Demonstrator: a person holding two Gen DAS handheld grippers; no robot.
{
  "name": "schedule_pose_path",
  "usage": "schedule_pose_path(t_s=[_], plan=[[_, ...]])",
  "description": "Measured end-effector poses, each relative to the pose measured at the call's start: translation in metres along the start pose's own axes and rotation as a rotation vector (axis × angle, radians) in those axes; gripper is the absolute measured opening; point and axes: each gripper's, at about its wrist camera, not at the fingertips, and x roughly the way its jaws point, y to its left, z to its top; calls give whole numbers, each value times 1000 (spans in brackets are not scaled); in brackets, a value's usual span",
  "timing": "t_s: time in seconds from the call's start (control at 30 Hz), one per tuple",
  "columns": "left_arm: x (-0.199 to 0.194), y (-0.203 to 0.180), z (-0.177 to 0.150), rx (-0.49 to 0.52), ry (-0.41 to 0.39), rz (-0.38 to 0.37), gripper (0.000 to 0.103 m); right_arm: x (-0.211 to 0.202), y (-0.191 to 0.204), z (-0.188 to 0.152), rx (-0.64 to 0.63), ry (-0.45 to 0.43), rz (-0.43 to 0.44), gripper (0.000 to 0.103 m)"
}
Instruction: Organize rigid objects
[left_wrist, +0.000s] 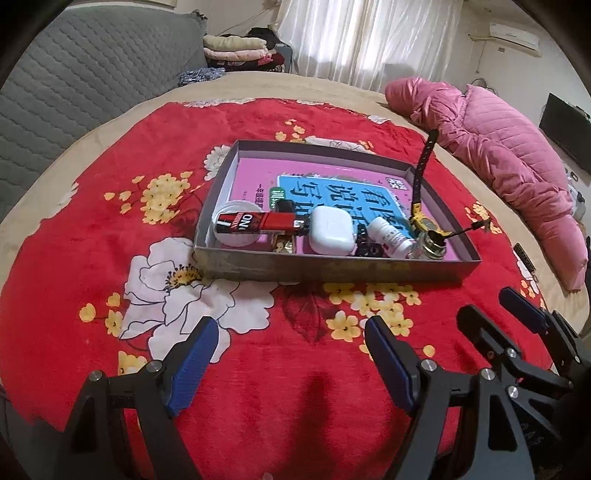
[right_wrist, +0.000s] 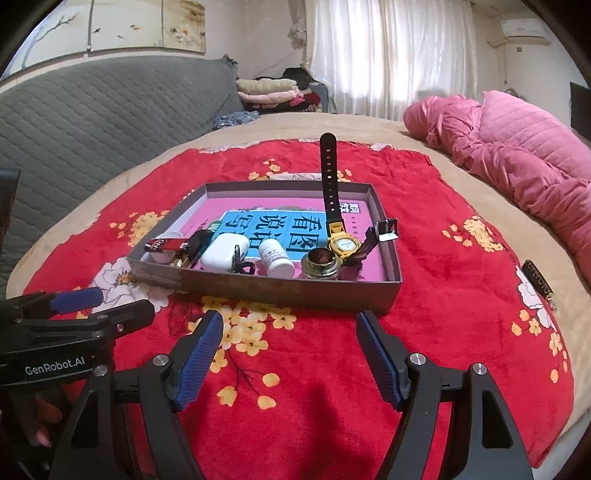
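A grey tray (right_wrist: 258, 291) at 12 o'clock holds a yellow watch (right_wrist: 341, 243), white pill bottle (right_wrist: 275, 258), white case (right_wrist: 223, 253) and red box (left_wrist: 255, 222); left gripper (left_wrist: 291, 365) and right gripper (right_wrist: 290, 360) hover released, empty, over the red floral blanket (right_wrist: 424, 314) on the bed; pink quilt (right_wrist: 517, 155) at 2 o'clock

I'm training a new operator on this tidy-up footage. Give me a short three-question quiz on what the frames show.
1. True or false: both the left gripper and the right gripper are open and hold nothing.
2. Which item's strap sticks up above the gray box? A) white case B) yellow watch C) pill bottle
3. Fill in: the small white bottle lies between the white case and the ____ jar.

Key: 1 true. 2 B, the yellow watch. 3 glass, meaning the open glass jar.
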Motion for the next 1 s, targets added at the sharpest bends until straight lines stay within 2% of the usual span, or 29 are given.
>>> schedule_pose_path(t_s=[0.57,1.0], plan=[[2,4,-4,4,-7,34,81,3,2,-7,5,28,-19,76],[4,3,-3,19,-4,31,81,7,8,-10,-13,38,-10,76]])
